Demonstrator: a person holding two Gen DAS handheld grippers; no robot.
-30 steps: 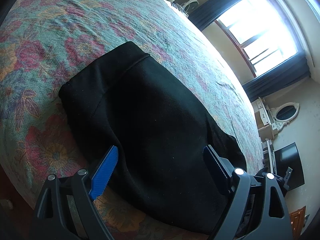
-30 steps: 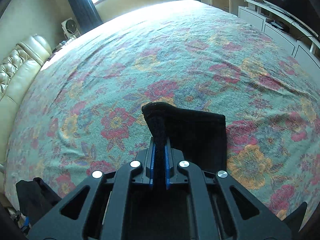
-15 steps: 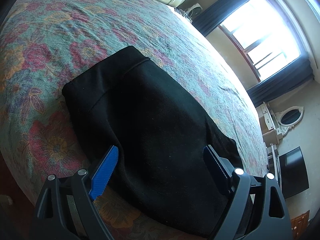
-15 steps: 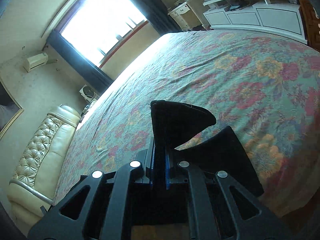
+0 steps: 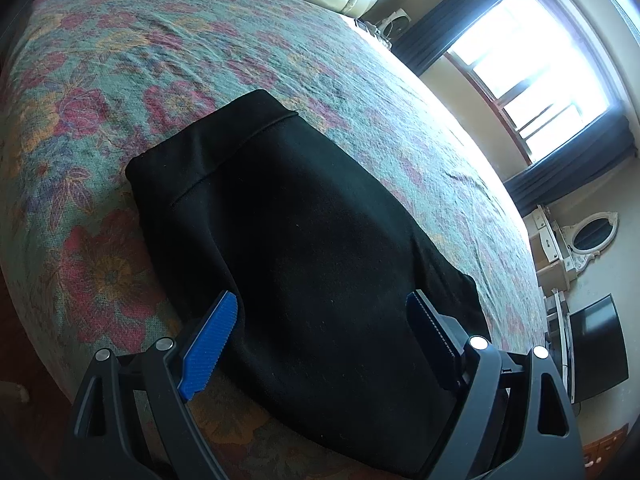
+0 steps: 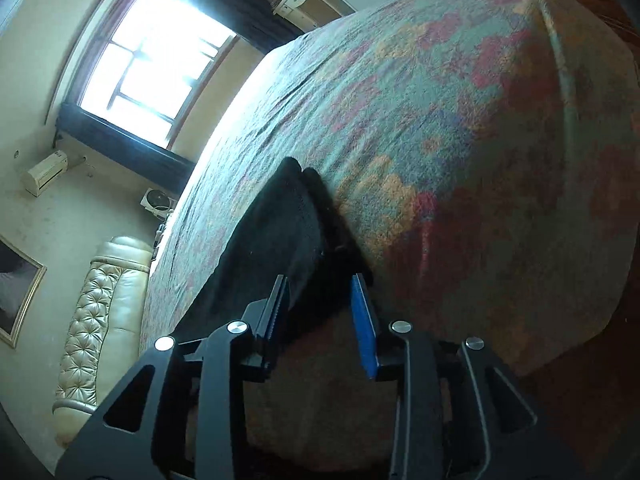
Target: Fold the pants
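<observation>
The black pants [image 5: 304,240] lie folded into a compact rectangle on the floral bedspread [image 5: 120,60] near the bed's front edge. My left gripper [image 5: 320,308] is open, its blue pads wide apart above the near end of the pants, holding nothing. In the right wrist view the pants [image 6: 280,232] show edge-on as stacked layers. My right gripper [image 6: 320,300] is open, its pads on either side of the near edge of the pants without clamping it.
A cream leather sofa [image 6: 100,320] stands along the bed's far side under a bright window [image 5: 540,72]. A dresser with an oval mirror [image 5: 592,236] and a television [image 5: 596,344] stand by the wall. The bed's corner [image 6: 560,20] drops off to the right.
My right gripper has opened and let go of the pants end it held, which now lies on the folded stack. The right camera has tilted sideways. The left gripper stayed open and shifted slightly.
</observation>
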